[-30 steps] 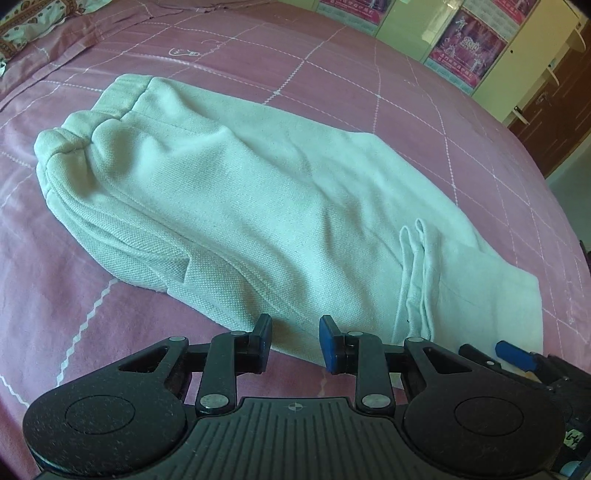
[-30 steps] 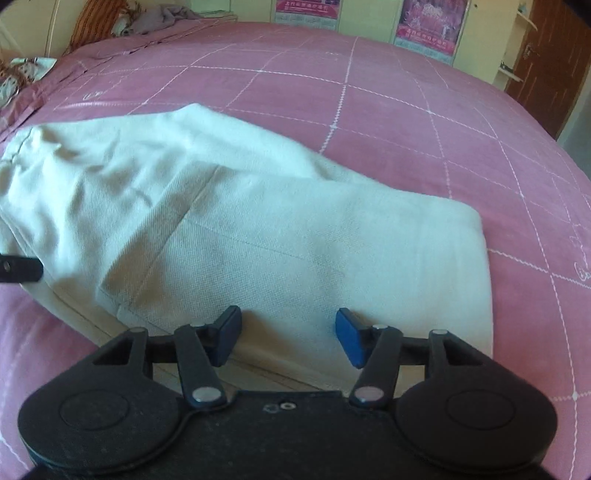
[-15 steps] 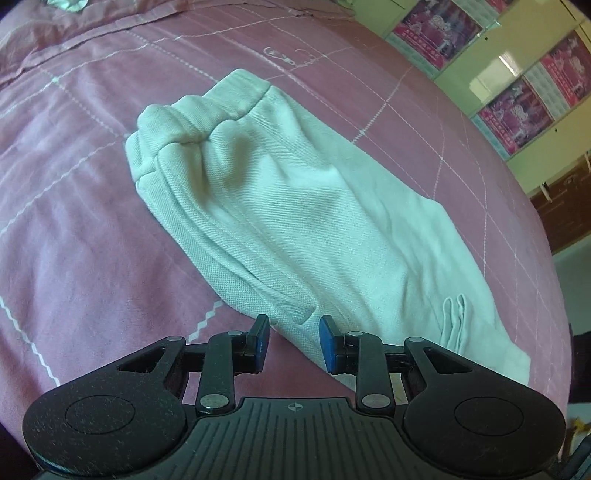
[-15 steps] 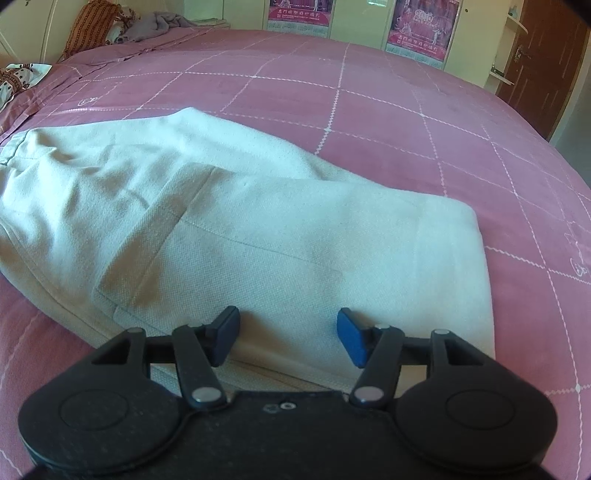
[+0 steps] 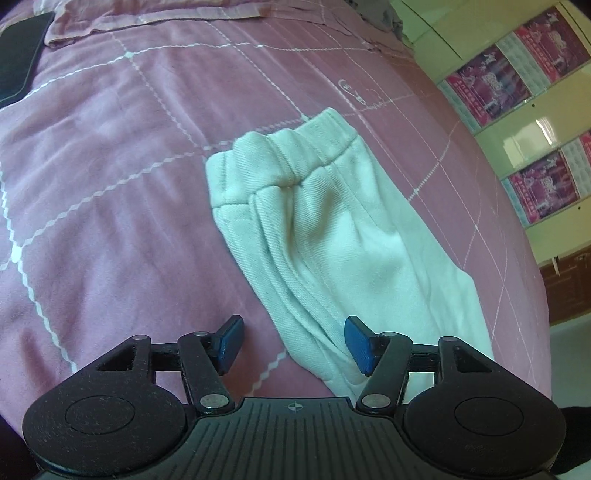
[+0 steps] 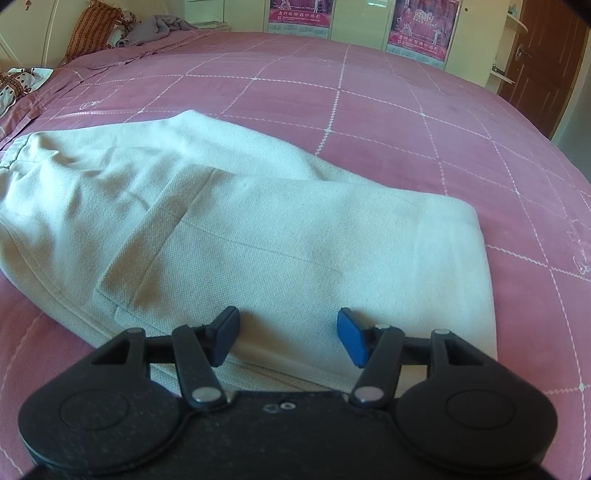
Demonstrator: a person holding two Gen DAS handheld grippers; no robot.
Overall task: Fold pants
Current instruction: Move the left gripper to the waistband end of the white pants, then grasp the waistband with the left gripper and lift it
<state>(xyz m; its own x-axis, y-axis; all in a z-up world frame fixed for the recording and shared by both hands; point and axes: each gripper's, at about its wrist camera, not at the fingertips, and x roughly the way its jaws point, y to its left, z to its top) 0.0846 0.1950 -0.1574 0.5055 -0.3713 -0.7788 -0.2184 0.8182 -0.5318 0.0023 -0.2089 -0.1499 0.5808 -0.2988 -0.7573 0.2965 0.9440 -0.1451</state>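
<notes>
A bed (image 5: 110,192) covered with a pink quilt crossed by thin white grid lines fills most of both views, and pale yellow cabinet doors (image 5: 528,122) hung with magenta posters (image 6: 421,22) stand along its far side. On the quilt lie the pants (image 5: 332,236), a pale, off-white pair folded lengthwise into a long narrow bundle; in the left wrist view the gathered elastic waistband (image 5: 295,155) lies at the far end and the stacked layers run toward the camera, with the near end passing beside and under the right-hand blue pad. In the right wrist view the same pants (image 6: 258,236) spread across the middle of the bed, a flat folded panel nearest the camera with a straight edge on its right side and a seam line across the cloth. At the head of the bed a patterned orange-brown pillow (image 6: 92,33) and a crumpled grey cloth (image 6: 162,27) rest near the wall, and a dark flat object (image 5: 18,62) lies on the quilt at the far left corner of the left wrist view. The left gripper (image 5: 293,343) hovers above the near end of the pants with its jaws spread wide and nothing between them. The right gripper (image 6: 288,334) sits low over the folded panel, its jaws likewise parted and holding nothing.
</notes>
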